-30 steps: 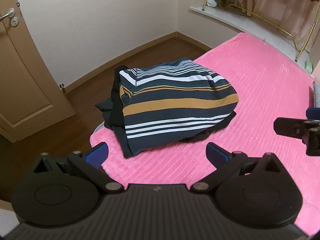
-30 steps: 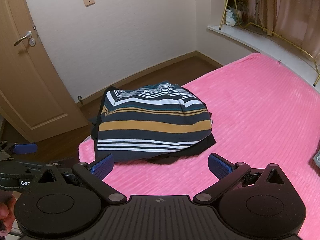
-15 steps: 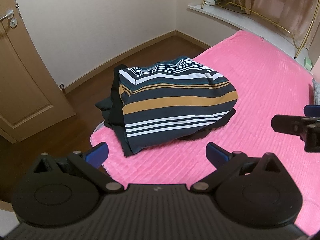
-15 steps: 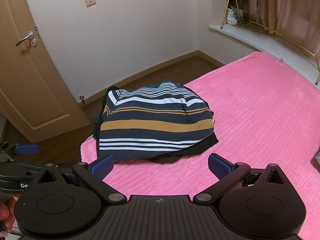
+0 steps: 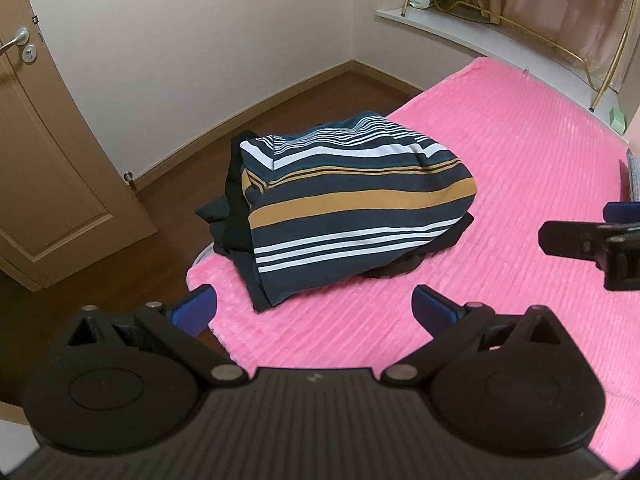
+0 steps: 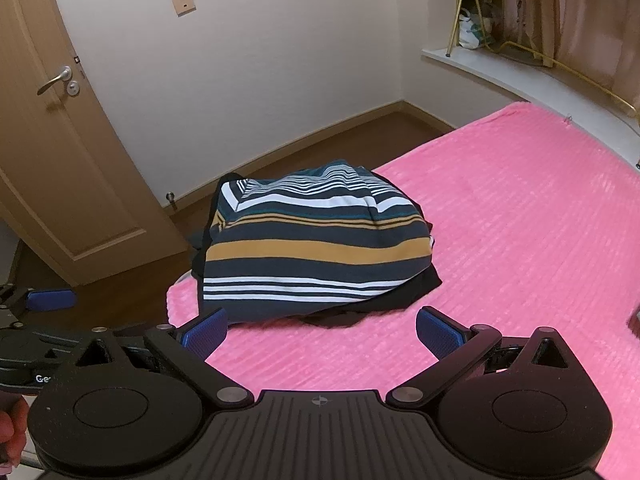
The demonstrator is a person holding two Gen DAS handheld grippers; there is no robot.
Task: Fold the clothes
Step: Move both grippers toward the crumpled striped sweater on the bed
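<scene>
A folded striped garment [image 5: 352,204] [image 6: 320,248], dark blue with white and mustard bands, tops a small pile at the corner of the pink bed [image 5: 500,152] [image 6: 520,220]. Black clothing [image 5: 232,216] [image 6: 376,308] lies under it. My left gripper [image 5: 314,308] hovers open just short of the pile, nothing between its blue pads. My right gripper [image 6: 322,332] is open too, in front of the pile's near edge. In the left wrist view the right gripper [image 5: 588,240] shows at the right edge; in the right wrist view the left gripper [image 6: 40,304] shows at the left edge.
A wooden door [image 6: 60,152] stands at the left beside dark floor [image 5: 120,280]. The white wall [image 6: 240,80] runs behind the bed corner. A window ledge [image 6: 520,80] with gold rack legs and curtains is at the far right. A hand [image 6: 10,432] shows bottom left.
Both grippers have drawn back and risen slightly, so the pile sits a little lower in the views. The pile itself has not moved and both grippers remain open.
</scene>
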